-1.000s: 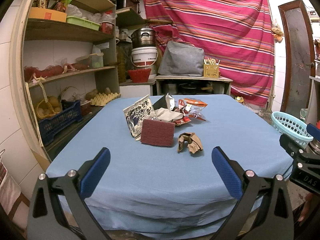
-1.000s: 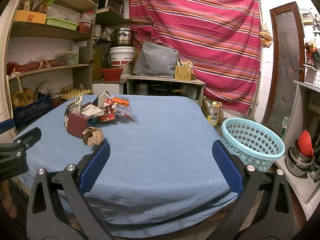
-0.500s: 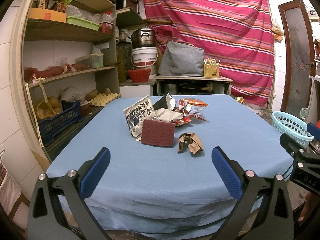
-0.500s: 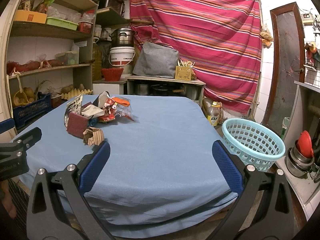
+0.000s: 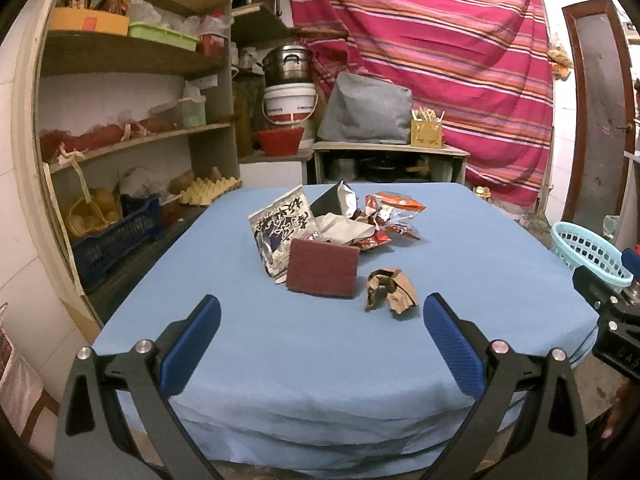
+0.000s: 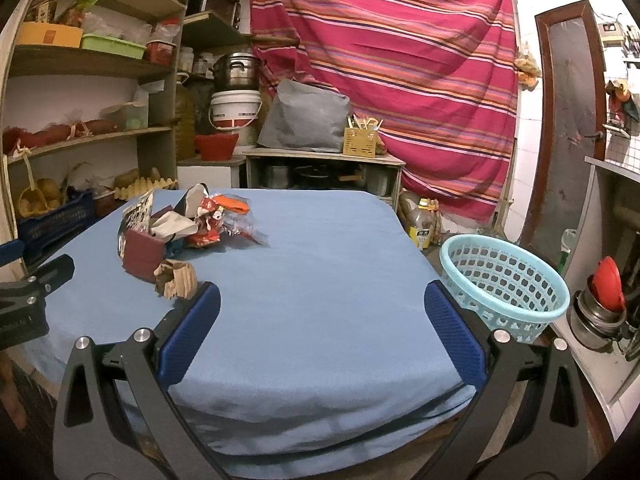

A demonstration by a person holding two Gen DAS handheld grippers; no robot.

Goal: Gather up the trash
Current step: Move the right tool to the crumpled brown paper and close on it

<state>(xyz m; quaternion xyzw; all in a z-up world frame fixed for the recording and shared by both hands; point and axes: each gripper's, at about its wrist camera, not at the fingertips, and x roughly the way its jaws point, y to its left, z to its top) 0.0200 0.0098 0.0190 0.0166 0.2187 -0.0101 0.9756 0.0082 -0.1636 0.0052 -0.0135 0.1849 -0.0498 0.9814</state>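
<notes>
A pile of trash lies mid-table on the blue cloth (image 5: 320,352): a maroon scouring pad (image 5: 323,268), a crumpled brown paper (image 5: 390,294), a black-and-white snack bag (image 5: 280,232) and red wrappers (image 5: 390,216). My left gripper (image 5: 320,344) is open and empty, near the front edge, short of the pile. My right gripper (image 6: 320,332) is open and empty; the pile (image 6: 176,236) lies to its front left. A light blue basket (image 6: 504,280) stands to the right of the table.
Wooden shelves (image 5: 132,136) with boxes, a blue crate and egg trays line the left wall. A low cabinet (image 5: 388,160) and striped curtain stand behind the table. Metal pots with a red lid (image 6: 604,300) sit at far right.
</notes>
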